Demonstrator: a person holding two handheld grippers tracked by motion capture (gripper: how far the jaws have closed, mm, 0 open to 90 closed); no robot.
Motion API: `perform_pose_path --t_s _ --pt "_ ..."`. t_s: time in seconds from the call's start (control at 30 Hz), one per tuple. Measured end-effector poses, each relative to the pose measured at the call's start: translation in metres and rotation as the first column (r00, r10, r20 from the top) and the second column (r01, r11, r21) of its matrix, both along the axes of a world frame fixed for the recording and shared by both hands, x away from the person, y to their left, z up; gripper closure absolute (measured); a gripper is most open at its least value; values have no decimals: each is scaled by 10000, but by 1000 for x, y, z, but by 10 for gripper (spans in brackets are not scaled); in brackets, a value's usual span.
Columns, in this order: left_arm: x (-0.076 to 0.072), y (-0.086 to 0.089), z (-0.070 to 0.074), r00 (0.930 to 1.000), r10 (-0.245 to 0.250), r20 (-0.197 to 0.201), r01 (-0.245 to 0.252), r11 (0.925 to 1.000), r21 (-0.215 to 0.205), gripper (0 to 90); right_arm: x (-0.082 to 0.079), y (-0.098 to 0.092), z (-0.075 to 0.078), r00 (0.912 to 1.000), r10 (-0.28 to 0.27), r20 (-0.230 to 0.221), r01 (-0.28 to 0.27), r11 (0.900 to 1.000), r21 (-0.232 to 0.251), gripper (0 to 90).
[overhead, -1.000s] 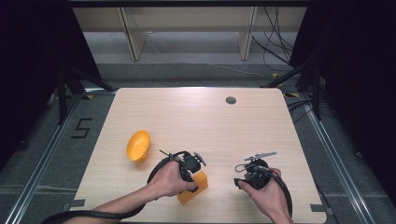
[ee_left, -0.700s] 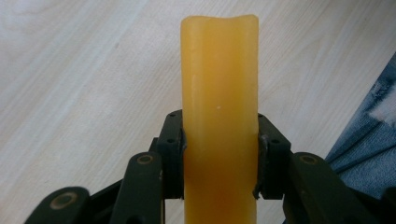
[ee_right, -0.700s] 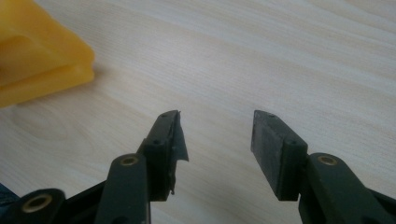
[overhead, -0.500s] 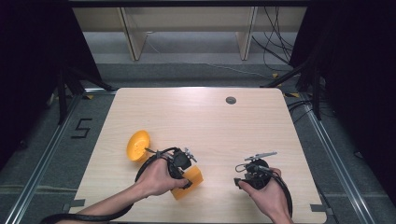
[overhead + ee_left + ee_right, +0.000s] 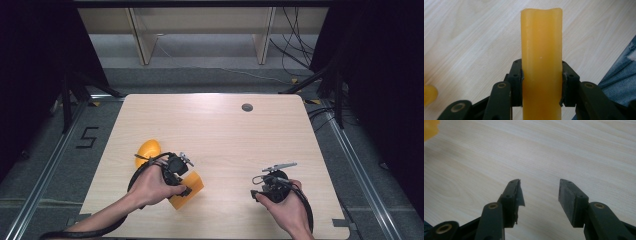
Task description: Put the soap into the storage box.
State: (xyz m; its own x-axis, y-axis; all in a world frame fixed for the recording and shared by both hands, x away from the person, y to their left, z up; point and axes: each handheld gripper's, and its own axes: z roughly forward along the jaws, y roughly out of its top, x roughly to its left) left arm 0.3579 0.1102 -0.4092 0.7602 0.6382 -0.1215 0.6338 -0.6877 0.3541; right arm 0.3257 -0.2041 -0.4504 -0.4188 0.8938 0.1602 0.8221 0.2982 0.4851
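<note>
An orange block (image 5: 541, 62) is clamped between the jaws of the left gripper (image 5: 176, 170), the pads pressed against its two flat sides, and it is carried just above the pale wooden worktop (image 5: 220, 130) near the front edge. A rounded orange piece (image 5: 148, 150) is seen lying on the worktop just beyond that gripper. The right gripper (image 5: 539, 191) is held well apart to the right, its jaws spread with nothing between them.
</note>
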Motion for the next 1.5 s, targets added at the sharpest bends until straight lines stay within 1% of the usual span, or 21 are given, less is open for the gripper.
perform_pose_path --t_s 0.07,0.1,0.27,0.3,0.33,0.43,0.47,0.57,0.6,0.63,0.67,0.77,0.9,1.07,1.13,1.2,1.27,1.3,1.37,1.43,1.5 --pt "1 3 1 10000 55 12 -55 10000 -15 609 0 1 0 9997 -234 59 233 9997 46 525" --pt "2 8 2 9999 172 -6 -172 9998 -35 609 1 0 0 10000 -45 -27 46 9999 157 525" --pt "4 17 6 9990 439 125 -438 9990 -96 609 0 1 2 9999 -128 27 128 9998 161 525" --pt "4 21 7 9975 694 157 -689 9972 -306 609 0 0 2 9999 -70 131 71 10000 -45 524" --pt "5 23 8 9973 718 144 -714 9970 -312 609 0 1 1 9995 -154 289 152 9999 59 524" --pt "6 27 9 9968 778 200 -771 9964 -365 609 1 0 1 9996 -110 254 107 9999 96 524" --pt "5 31 10 9945 1035 135 -1028 9936 -469 609 0 1 2 9997 -182 164 179 9997 155 524" --pt "5 35 10 9949 992 177 -983 9941 -462 609 1 1 1 9995 -142 274 140 9999 81 524" --pt "5 38 10 9936 1116 146 -1107 9925 -523 609 2 0 0 9998 168 107 -173 9985 522 524" --pt "5 38 10 9936 1116 146 -1107 9925 -523 609 2 0 0 9998 168 107 -173 9985 522 524" --pt "5 41 12 9925 1205 178 -1194 9914 -536 609 1 2 1 9997 -122 204 121 9999 75 524" --pt "6 46 14 9912 1318 143 -1307 9897 -591 609 2 1 1 9999 64 148 -66 9999 139 524" --pt "8 51 19 9889 1478 161 -1467 9875 -572 609 3 2 1 9999 0 139 -2 9999 142 524" --pt "13 57 25 9824 1856 209 -1839 9807 -664 609 3 1 1 9999 56 126 -57 9999 99 524" --pt "16 60 28 9801 1964 298 -1948 9795 -508 609 3 2 1 9999 43 117 -44 10000 59 524" --pt "18 62 29 9740 2245 311 -2222 9729 -644 609 2 2 1 9998 44 171 -44 10000 19 524" --pt "19 64 30 9755 2176 327 -2159 9752 -491 609 3 1 0 9999 69 111 -69 9999 76 524" --pt "21 66 31 9686 2467 310 -2446 9677 -611 609 2 2 1 9998 12 184 -13 10000 33 524" --pt "23 68 31 9654 2595 251 -2571 9637 -722 609 3 2 1 9998 8 211 -9 10000 25 525" --pt "25 70 32 9650 2611 232 -2590 9635 -683 609 3 2 1 9997 -15 248 14 10000 21 525" --pt "27 72 32 9581 2856 227 -2834 9564 -713 609 2 2 1 9997 -3 229 2 10000 6 525"
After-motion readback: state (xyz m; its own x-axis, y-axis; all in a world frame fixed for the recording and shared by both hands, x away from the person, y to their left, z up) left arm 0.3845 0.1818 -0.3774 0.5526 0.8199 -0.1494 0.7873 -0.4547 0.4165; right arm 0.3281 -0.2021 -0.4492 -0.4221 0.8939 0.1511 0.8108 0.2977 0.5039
